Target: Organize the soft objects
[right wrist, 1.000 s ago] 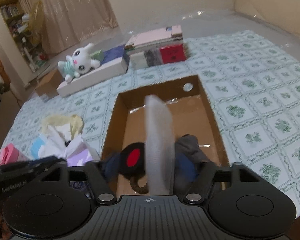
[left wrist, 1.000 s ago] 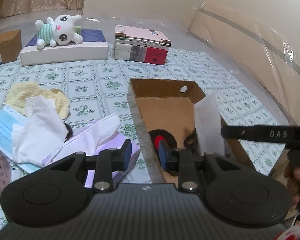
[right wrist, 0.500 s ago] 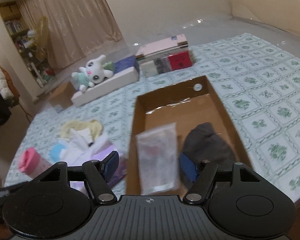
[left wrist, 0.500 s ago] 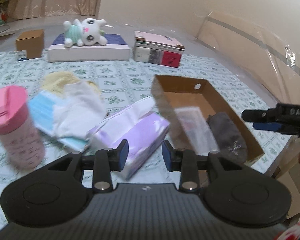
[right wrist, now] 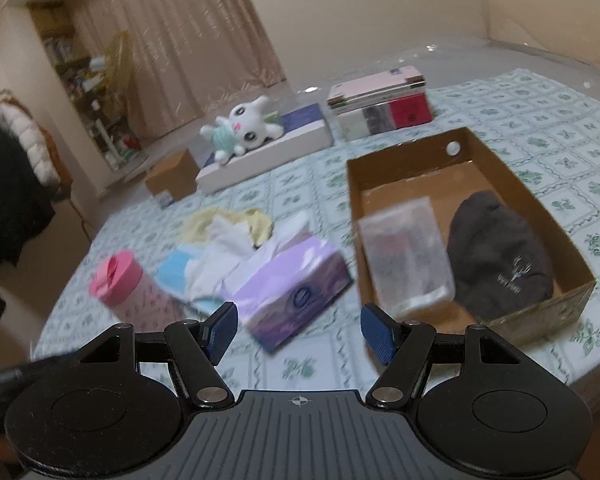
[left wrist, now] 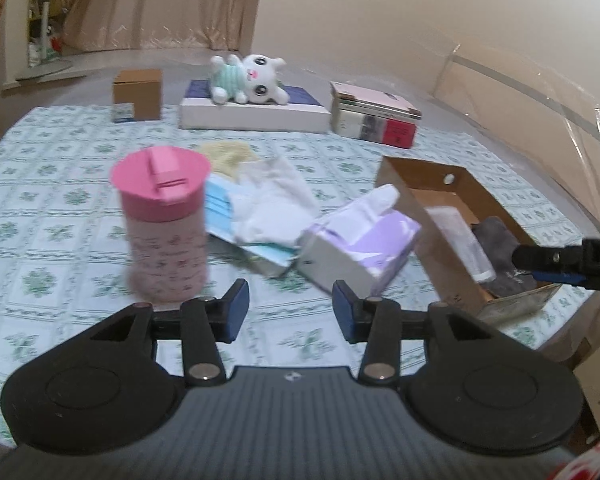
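An open cardboard box (right wrist: 572,285) (left wrist: 400,196) on the patterned cloth holds a dark grey beanie (right wrist: 500,260) (left wrist: 500,240) and a clear plastic packet (right wrist: 406,256) (left wrist: 464,240). Left of it lie a purple tissue box (right wrist: 296,292) (left wrist: 360,248), white cloths (right wrist: 228,244) (left wrist: 276,200), a blue mask pack (left wrist: 218,200) and a yellow cloth (right wrist: 256,220) (left wrist: 228,154). My left gripper (left wrist: 290,312) is open and empty above the cloth, before the tissue box. My right gripper (right wrist: 298,332) is open and empty, near the box's front left corner.
A pink lidded cup (left wrist: 162,224) (right wrist: 120,284) stands left of the pile. At the back are a plush bunny (left wrist: 248,80) on a flat white box (left wrist: 252,114), stacked books (left wrist: 374,116) and a small cardboard carton (left wrist: 138,94). The table edge runs right of the box.
The right gripper opened and let go of the clear packet, which now lies in the box. Both grippers pulled back and up from the box; the left view swung left to the pink cup.
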`<state>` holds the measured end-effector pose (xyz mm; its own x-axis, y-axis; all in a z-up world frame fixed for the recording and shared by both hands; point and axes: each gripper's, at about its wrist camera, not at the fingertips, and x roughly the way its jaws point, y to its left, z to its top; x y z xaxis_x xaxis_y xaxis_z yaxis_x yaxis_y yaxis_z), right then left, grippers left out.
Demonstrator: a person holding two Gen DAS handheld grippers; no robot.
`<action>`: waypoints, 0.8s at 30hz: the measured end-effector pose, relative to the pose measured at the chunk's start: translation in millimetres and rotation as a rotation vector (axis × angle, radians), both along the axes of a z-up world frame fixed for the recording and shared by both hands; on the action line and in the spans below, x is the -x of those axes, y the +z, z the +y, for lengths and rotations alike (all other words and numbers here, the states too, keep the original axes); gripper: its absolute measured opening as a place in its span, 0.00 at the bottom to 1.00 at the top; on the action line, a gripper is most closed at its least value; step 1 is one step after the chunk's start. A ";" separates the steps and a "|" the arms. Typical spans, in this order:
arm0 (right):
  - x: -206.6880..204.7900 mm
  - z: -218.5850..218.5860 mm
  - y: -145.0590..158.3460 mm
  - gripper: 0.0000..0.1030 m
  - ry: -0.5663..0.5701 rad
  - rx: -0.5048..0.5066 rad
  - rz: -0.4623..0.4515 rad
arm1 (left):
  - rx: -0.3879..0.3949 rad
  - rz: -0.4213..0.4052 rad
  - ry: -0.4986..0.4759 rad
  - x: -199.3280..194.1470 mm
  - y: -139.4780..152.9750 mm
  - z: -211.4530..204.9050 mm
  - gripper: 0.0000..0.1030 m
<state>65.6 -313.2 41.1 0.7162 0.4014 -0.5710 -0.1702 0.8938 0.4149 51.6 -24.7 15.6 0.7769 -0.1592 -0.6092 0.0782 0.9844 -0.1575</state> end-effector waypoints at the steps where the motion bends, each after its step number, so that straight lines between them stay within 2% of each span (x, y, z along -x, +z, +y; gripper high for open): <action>1: 2.1 4.9 -1.8 0.66 0.009 0.005 0.002 | 0.001 -0.001 0.001 2.1 0.1 4.2 0.42; 3: 5.3 13.1 -4.2 0.66 0.026 0.011 0.006 | 0.005 -0.005 -0.007 5.4 0.8 12.7 0.47; 12: 10.0 24.4 -10.3 0.66 0.051 0.025 0.015 | -0.010 -0.020 -0.024 10.2 1.1 24.1 0.53; 14: 9.5 25.6 -9.9 0.66 0.058 0.032 0.012 | -0.016 -0.025 -0.029 10.2 1.1 24.9 0.60; 21: 2.7 37.7 -6.2 0.66 0.143 0.077 -0.029 | -0.035 -0.038 -0.095 5.5 5.8 30.3 0.72; 22: 0.7 40.9 -5.0 0.67 0.161 0.094 -0.039 | -0.039 -0.040 -0.107 4.2 7.0 31.2 0.77; 24: -2.7 46.0 -3.1 0.73 0.191 0.119 -0.060 | -0.061 -0.043 -0.129 0.6 9.2 32.9 0.78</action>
